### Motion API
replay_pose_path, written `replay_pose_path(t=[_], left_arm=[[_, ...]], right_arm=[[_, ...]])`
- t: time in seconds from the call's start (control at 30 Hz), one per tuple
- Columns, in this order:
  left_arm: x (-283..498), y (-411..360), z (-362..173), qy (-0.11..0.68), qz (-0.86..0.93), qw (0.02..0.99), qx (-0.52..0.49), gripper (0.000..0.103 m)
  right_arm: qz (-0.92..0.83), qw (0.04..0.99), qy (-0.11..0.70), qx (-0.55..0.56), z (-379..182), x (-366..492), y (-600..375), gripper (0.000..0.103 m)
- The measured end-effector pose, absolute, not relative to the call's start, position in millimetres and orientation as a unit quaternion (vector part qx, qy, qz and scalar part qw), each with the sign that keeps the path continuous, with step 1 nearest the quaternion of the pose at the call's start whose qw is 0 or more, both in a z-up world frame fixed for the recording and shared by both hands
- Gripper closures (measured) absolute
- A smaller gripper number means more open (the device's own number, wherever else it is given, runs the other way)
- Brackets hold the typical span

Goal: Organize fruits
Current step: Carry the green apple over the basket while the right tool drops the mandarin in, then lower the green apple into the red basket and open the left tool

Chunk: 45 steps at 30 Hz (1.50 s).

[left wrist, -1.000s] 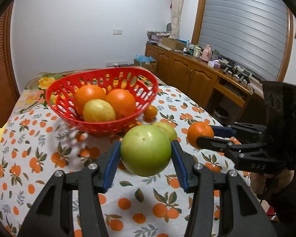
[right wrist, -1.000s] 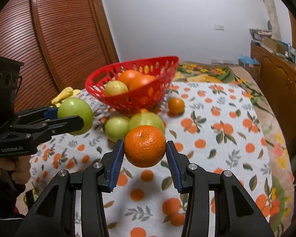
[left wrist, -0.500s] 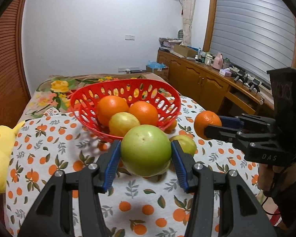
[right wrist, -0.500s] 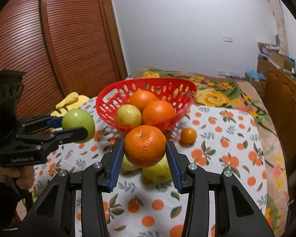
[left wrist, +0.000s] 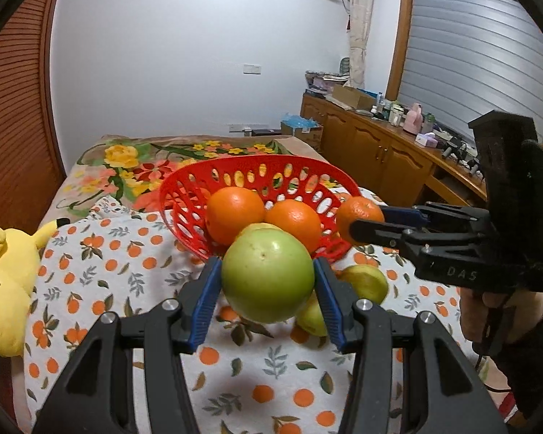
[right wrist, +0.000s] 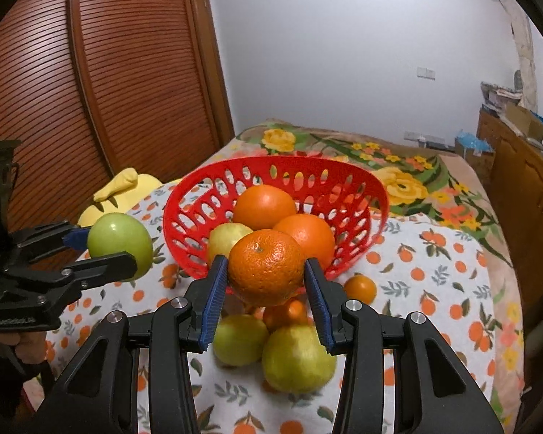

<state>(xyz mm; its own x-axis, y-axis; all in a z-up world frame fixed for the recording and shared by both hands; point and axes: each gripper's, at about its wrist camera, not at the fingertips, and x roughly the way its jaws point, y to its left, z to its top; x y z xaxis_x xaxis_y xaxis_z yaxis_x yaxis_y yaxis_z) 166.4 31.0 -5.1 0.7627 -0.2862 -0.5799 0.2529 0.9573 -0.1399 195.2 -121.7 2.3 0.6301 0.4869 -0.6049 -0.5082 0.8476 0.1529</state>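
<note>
My left gripper [left wrist: 268, 291] is shut on a big green apple [left wrist: 268, 275], held in the air just in front of the red basket [left wrist: 184, 195]. That apple [right wrist: 119, 240] shows at the left of the right wrist view too. My right gripper [right wrist: 266, 282] is shut on a tangerine [right wrist: 266, 267], held above the table near the basket's [right wrist: 376, 195] front rim. The basket holds two oranges [right wrist: 264, 206] [right wrist: 307, 233] and a yellow-green fruit [right wrist: 228, 237].
On the orange-print tablecloth [right wrist: 434, 289] under my right gripper lie two yellow-green fruits [right wrist: 297, 358] [right wrist: 239, 338] and two small tangerines [right wrist: 360, 287]. A yellow plush toy [left wrist: 3, 289] lies at the left edge. A wooden cabinet [left wrist: 376, 152] runs along the right wall.
Both grippers have risen and moved toward the basket with their fruits. The basket now looks closer and sits right behind each held fruit.
</note>
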Motion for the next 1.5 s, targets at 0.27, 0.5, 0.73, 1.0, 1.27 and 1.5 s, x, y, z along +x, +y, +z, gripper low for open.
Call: replay_pose_path(t=[0.27, 0.5, 0.73, 1.0, 1.27, 1.5], left_arm=[[184, 43, -7, 0.318, -0.127, 0.939, -0.027, 0.053], [203, 43, -6, 0.326, -0.123, 0.937, -0.024, 0.053], [223, 39, -3, 0.328, -0.124, 0.936, -0.020, 0.053], [256, 39, -8, 0.345, -0.116, 0.931, -0.015, 0.053], [268, 40, -18, 0.359, -0.104, 0.927, -0.014, 0.053], [268, 40, -27, 0.369, -0.103, 0.924, -0.013, 0.053]], right_arm=[[0.282, 0.893, 0.350, -0.028, -11, 209, -104, 0.059], [0.281, 0.891, 0.356, -0.026, -14, 215, -102, 0.058], [0.282, 0.891, 0.356, -0.007, -11, 222, -109, 0.058], [0.276, 0.897, 0.345, -0.001, -6, 221, -119, 0.058], [0.272, 0.905, 0.326, -0.007, 0, 211, -123, 0.058], [0.267, 0.910, 0.317, -0.015, 3, 203, -127, 0.058]])
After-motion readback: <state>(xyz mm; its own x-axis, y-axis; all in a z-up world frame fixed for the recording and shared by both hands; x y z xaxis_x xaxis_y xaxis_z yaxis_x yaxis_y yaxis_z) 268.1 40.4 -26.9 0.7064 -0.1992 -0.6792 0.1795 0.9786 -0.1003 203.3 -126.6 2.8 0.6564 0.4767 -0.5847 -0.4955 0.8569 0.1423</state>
